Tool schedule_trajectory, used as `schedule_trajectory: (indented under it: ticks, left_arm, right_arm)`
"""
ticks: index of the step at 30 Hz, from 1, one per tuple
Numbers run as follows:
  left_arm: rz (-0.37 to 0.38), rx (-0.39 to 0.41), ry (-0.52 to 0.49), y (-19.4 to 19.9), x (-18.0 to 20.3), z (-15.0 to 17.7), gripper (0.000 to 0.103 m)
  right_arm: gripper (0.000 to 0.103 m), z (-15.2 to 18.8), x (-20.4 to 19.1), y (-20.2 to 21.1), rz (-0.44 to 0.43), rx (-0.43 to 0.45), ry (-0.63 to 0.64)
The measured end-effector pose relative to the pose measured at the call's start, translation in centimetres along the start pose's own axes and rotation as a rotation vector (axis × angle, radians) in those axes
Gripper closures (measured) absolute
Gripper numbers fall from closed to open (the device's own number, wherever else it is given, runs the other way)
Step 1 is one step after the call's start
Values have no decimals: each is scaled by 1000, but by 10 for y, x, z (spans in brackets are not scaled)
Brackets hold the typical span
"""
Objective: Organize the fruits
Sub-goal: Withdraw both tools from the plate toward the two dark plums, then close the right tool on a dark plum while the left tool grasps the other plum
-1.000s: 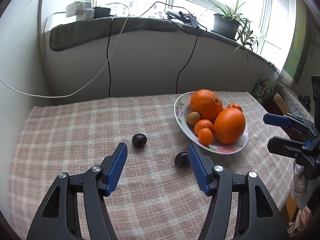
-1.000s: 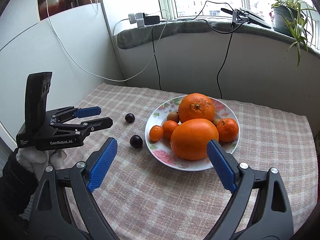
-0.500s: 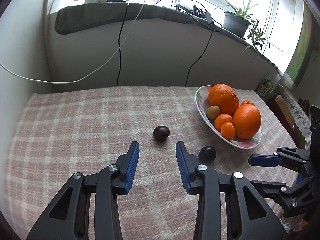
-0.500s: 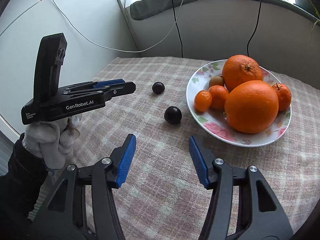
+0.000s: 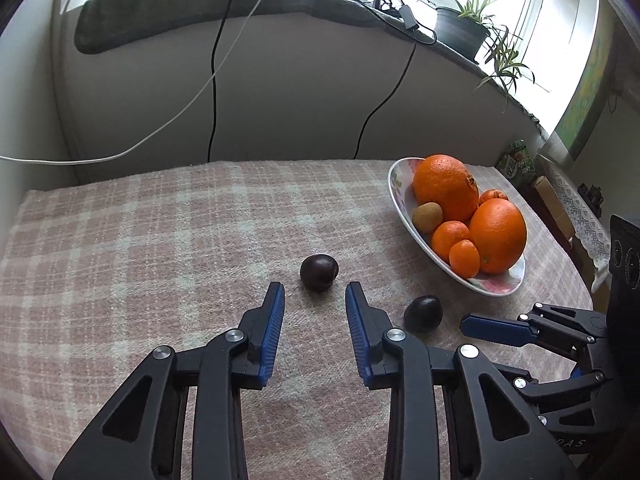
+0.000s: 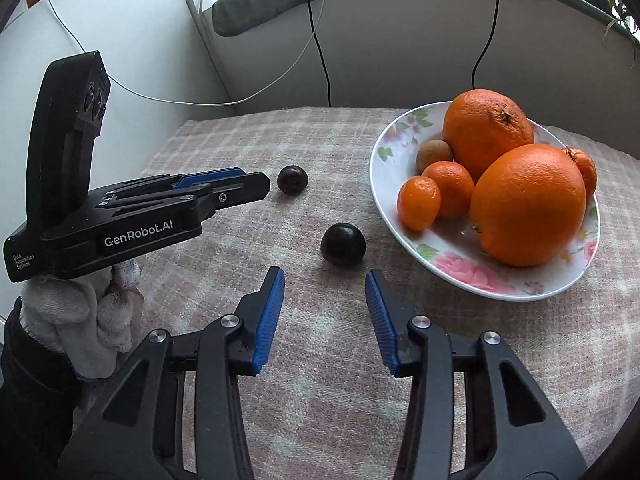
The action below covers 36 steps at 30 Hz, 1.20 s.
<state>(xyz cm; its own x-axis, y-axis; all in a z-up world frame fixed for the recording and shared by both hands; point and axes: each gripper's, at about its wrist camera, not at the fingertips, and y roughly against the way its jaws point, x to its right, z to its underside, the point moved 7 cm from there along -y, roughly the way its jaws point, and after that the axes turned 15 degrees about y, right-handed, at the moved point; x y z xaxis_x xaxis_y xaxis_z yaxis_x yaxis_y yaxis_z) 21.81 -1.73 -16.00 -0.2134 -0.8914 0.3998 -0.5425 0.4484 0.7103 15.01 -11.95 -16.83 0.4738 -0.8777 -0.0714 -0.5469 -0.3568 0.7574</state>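
Note:
Two dark plums lie on the checked tablecloth, left of a flowered plate that holds oranges, mandarins and a kiwi. My left gripper points down at the far plum, which lies just beyond its tips. My right gripper hovers just short of the near plum. Both pairs of jaws are closing, with nothing between the pads.
A wall with a padded sill runs behind the table, and black and white cables hang down it. A potted plant stands on the sill. A gloved hand holds the left gripper. The table's right edge drops off past the plate.
Both grippers have come forward and down toward the plums. Their jaws have narrowed from wide to a small gap. The fruit has not moved.

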Motion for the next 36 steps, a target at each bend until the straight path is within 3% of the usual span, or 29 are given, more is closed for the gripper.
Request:
schedule_trajectory:
  ticks: [9, 29, 36]
  left_arm:
    - [7, -25, -23, -15, 1, -3, 73]
    - [-5, -58, -59, -32, 4, -6, 73]
    - [-8, -58, -61, -35, 6, -9, 76]
  right_arm:
    - [59, -4, 4, -15, 41, -12, -26]
    - [60, -8, 7, -22, 36, -20, -65]
    - [67, -11, 5, -26, 32, -22, -58]
